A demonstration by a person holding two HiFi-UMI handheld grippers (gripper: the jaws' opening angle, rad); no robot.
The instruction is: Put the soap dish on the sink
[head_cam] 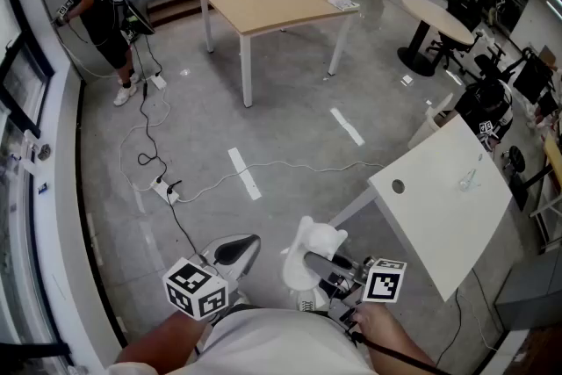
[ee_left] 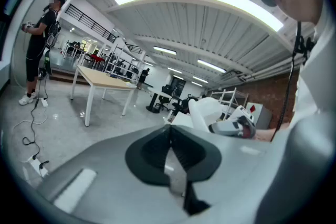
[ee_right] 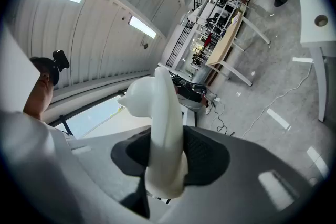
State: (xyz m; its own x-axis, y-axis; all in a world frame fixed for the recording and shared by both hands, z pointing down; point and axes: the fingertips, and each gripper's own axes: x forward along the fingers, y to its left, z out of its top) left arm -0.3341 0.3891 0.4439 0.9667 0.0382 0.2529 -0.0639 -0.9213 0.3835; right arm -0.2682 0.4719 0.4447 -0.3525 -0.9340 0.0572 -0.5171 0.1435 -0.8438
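The soap dish [head_cam: 314, 252] is a white, curved plastic piece, held up close to my body in the head view. My right gripper [head_cam: 332, 266] is shut on it; in the right gripper view the soap dish [ee_right: 163, 123] stands on edge between the dark pads of the right gripper [ee_right: 165, 157]. To its left, my left gripper [head_cam: 235, 250] is shut and empty; in its own view the left gripper [ee_left: 169, 152] has its jaws pressed together. That view also catches the soap dish [ee_left: 206, 112] off to the right. No sink is in view.
A white table [head_cam: 448, 215] with a round hole [head_cam: 398, 186] and a small clear item [head_cam: 467, 180] stands at the right. Cables and a power strip [head_cam: 165, 188] lie on the grey floor. Farther off are a tan table [head_cam: 272, 0], a round table [head_cam: 439, 18], and a person [head_cam: 97, 4].
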